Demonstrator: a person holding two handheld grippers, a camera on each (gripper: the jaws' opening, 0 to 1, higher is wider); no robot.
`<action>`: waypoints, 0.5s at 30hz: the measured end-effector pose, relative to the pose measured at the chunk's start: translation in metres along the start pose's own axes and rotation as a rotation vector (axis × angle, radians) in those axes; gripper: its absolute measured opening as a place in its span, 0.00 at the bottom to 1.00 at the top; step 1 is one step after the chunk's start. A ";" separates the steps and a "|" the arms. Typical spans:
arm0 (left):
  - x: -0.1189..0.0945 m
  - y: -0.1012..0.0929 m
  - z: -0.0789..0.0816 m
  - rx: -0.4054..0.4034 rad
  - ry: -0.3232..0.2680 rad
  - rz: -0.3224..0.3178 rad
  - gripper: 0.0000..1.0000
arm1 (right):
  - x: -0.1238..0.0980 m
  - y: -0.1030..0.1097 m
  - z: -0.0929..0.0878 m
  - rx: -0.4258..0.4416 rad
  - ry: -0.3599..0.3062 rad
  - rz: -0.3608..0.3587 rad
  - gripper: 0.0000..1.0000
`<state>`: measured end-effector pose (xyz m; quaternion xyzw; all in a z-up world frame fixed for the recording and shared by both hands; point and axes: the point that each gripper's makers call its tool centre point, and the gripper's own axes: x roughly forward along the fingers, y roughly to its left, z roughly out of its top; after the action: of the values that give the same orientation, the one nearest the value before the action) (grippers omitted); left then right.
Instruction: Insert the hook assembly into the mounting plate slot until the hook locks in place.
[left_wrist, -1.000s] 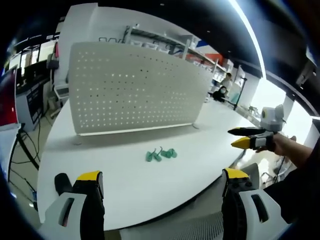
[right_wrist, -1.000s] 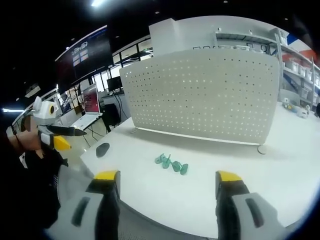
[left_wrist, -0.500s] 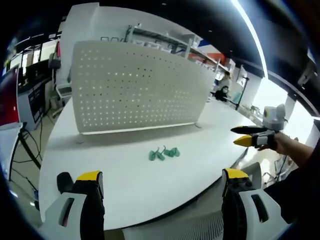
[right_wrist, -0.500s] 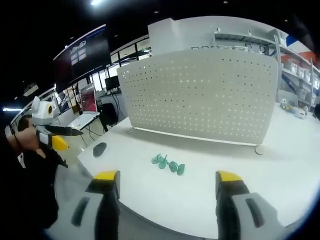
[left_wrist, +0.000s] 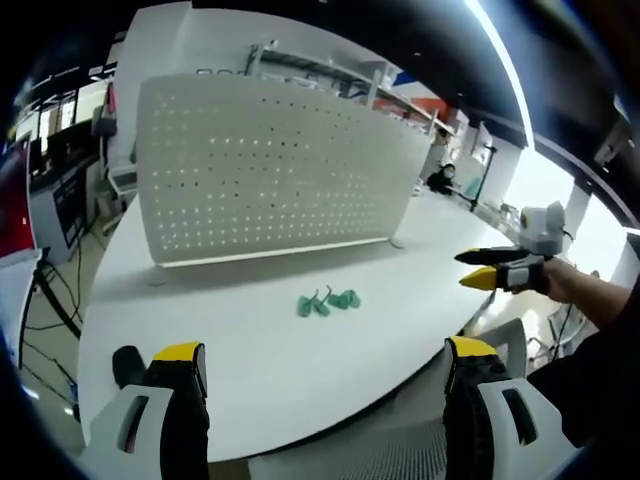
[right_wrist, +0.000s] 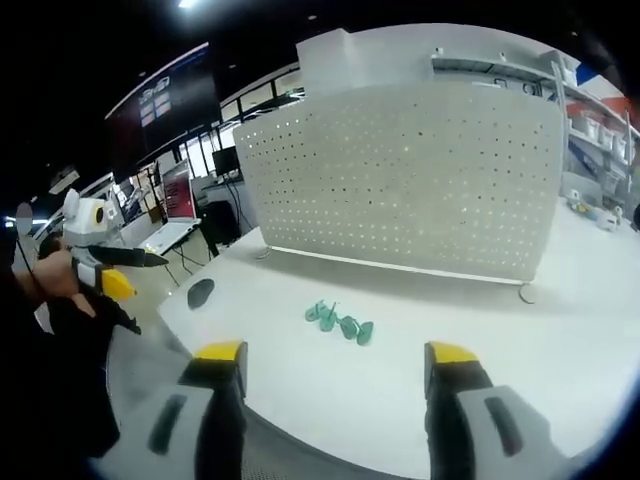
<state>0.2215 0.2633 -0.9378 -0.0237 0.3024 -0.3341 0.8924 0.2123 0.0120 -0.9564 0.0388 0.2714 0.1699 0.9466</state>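
Observation:
A white perforated mounting plate (left_wrist: 270, 165) (right_wrist: 410, 180) stands upright on the white table (left_wrist: 250, 350) (right_wrist: 560, 340). In front of it lie several small green hooks (left_wrist: 325, 302) (right_wrist: 340, 322), close together on the tabletop. My left gripper (left_wrist: 325, 375) is open at the table's near edge, well short of the hooks, with nothing between its jaws; it also appears at the left in the right gripper view (right_wrist: 125, 270). My right gripper (right_wrist: 335, 375) is open and holds nothing, back from the hooks; in the left gripper view it shows at the right (left_wrist: 485, 268), held by a hand.
A dark oval object (left_wrist: 125, 362) (right_wrist: 200, 292) lies near the table's edge. Monitors and desks (right_wrist: 180, 200) stand beyond the table on one side, shelving (left_wrist: 330, 75) behind the plate. A person sits far off (left_wrist: 440, 180).
Both views have shifted only slightly with the hands. The right gripper's jaws stand a little closer together than before. The hooks and the plate have not moved.

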 end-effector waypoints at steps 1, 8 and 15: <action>0.000 0.000 0.000 -0.001 0.001 0.001 1.00 | 0.003 0.001 0.000 0.000 -0.003 0.009 0.68; 0.001 0.000 -0.005 -0.012 0.016 0.001 1.00 | 0.034 0.005 0.001 0.032 0.005 0.072 0.65; 0.002 -0.001 -0.005 -0.011 0.025 -0.001 1.00 | 0.067 0.019 -0.005 -0.013 0.065 0.151 0.62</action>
<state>0.2193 0.2620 -0.9425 -0.0245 0.3155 -0.3332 0.8882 0.2569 0.0531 -0.9908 0.0474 0.2972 0.2438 0.9219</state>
